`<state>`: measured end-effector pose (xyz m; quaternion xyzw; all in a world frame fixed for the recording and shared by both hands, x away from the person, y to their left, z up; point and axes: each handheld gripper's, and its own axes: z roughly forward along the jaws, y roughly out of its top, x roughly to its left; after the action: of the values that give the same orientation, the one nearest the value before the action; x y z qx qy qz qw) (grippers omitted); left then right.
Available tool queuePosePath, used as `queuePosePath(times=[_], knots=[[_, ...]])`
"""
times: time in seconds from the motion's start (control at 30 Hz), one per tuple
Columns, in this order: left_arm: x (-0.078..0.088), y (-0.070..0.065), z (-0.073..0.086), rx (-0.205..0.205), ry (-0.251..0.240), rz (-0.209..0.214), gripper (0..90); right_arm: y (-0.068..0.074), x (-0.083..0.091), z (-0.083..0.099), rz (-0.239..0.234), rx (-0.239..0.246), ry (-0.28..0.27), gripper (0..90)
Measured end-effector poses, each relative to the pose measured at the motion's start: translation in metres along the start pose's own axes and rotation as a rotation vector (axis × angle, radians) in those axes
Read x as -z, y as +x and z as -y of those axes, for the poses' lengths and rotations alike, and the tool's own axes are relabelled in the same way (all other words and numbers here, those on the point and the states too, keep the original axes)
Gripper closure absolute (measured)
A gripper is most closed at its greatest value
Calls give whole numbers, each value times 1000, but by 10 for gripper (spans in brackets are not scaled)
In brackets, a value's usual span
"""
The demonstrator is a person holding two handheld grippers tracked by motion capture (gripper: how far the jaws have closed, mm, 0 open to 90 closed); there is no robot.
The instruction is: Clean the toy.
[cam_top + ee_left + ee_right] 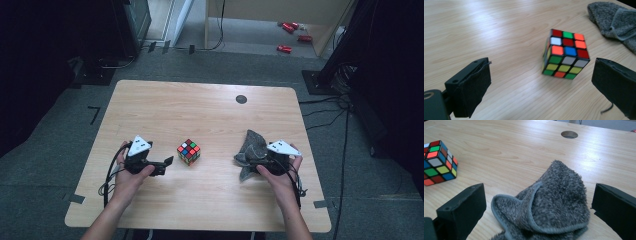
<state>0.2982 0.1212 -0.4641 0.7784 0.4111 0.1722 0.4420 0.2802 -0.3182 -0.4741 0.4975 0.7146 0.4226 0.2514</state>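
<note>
A light wooden desk (200, 105) stands on grey carpet (60, 130), with a round dark cable hole (241, 99) near its far edge. Beyond it, several small red objects (290, 35) lie on the floor beside a pale wooden panel, and black cables (325, 107) trail at the right.

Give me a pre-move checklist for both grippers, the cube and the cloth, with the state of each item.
1. Left gripper jaws open, nothing between the pads: ok.
2. Right gripper jaws open, not pressing the grey cloth: ok.
3. Puzzle cube free on the table, apart from the left gripper: ok.
4. Cloth lies flat: not ok, it is bunched and folded.
5. Gap between cube and cloth: ok, bare wood between them.
6. Cube resting flat: cannot tell, it looks tilted and blurred in the left gripper view.
</note>
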Motion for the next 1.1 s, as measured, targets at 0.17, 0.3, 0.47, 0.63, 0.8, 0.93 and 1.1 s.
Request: queuePosePath(times=[0.17, 0.3, 0.47, 0.63, 0.8, 0.93, 1.1], knots=[[19, 13, 13, 14, -10, -19, 31, -14, 20, 2, 20, 7, 8, 0], [29, 22, 26, 28, 1, -37, 31, -22, 33, 7, 27, -1, 11, 0], [41, 31, 43, 46, 10, -60, 31, -31, 49, 16, 37, -7, 19, 0], [62, 44, 58, 72, -23, -94, 31, -38, 60, 26, 55, -13, 27, 0], [80, 55, 76, 89, -17, -126, 31, -46, 67, 38, 68, -38, 35, 0], [86, 62, 90, 107, 4, -147, 31, -52, 71, 49, 83, -51, 50, 0], [88, 72, 106, 134, 44, -176, 31, -60, 75, 63, 110, -65, 77, 0]])
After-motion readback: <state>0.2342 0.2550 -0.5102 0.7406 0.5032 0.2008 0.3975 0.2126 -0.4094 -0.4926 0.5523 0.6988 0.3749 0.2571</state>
